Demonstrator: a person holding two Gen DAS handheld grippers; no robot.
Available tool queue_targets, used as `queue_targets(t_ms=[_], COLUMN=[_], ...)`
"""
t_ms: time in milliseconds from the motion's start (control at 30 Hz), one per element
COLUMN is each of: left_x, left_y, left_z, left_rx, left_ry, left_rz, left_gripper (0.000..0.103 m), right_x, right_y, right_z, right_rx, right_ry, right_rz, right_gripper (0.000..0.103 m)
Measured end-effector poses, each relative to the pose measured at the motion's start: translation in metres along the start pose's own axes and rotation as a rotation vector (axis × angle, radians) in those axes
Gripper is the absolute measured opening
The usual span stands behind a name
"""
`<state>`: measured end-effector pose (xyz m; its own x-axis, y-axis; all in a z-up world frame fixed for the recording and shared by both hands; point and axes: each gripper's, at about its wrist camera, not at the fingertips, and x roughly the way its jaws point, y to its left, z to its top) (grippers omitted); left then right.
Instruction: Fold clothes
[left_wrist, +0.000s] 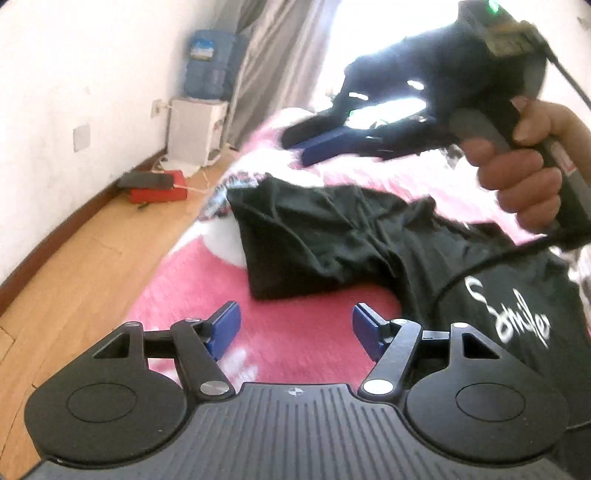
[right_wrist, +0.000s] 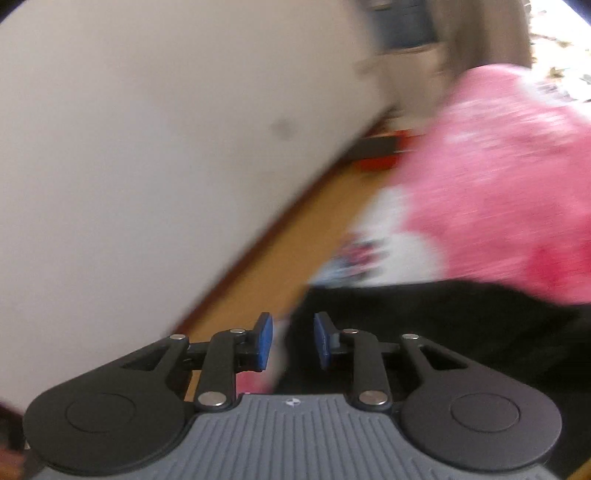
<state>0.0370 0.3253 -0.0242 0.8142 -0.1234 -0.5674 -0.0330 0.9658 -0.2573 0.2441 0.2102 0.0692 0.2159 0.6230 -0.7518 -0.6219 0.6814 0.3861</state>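
Observation:
A black T-shirt (left_wrist: 332, 236) with white script lettering (left_wrist: 509, 314) lies crumpled on a pink and white blanket (left_wrist: 295, 347). My left gripper (left_wrist: 295, 330) hovers low over the blanket just in front of the shirt's near edge, open, with nothing between its blue pads. A hand (left_wrist: 524, 177) holds my right gripper (left_wrist: 306, 142) above the far side of the shirt. In the blurred right wrist view the right gripper (right_wrist: 293, 339) is a little open over the edge of the black shirt (right_wrist: 443, 325), and its pads (right_wrist: 264, 341) press on nothing.
The bed's left edge drops to a wooden floor (left_wrist: 85, 258) beside a white wall (left_wrist: 74, 74). A red box (left_wrist: 159, 188), a white water dispenser (left_wrist: 195, 129) with a blue bottle and a grey curtain (left_wrist: 266, 66) stand beyond. A black cable (left_wrist: 480, 266) trails across the shirt.

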Motion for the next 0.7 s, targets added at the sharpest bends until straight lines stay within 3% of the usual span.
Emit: queue_targets(t_ms=[133,333,433,600,700], left_x=[0.010,0.029,0.030,0.030,0.028], left_y=[-0.003,-0.014,-0.020,-0.019,-0.016], left_z=[0.011,0.007,-0.002,-0.006,-0.009], left_rx=[0.011,0.064,0.118,0.132,0.121], left_ry=[-0.047,-0.009,0.010,0.007,0.001], left_rz=[-0.004,-0.010,0.020,0.027,0.022], left_gripper=[0.067,0.067,0.067,0.067,0.068], right_x=[0.011,0.058,0.095,0.108,0.101], right_y=[0.000,0.020,0.016,-0.001,-0.006], right_z=[0.006,0.010,0.009,0.024,0.034], right_rx=[-0.070,-0.112,-0.130,-0.066,-0.061], right_ry=[0.039,0.162,0.200,0.071,-0.004], right_rz=[-0.102,-0.110,-0.204,-0.315,-0.434], right_gripper=[0.028,0.028,0.019,0.015,0.016])
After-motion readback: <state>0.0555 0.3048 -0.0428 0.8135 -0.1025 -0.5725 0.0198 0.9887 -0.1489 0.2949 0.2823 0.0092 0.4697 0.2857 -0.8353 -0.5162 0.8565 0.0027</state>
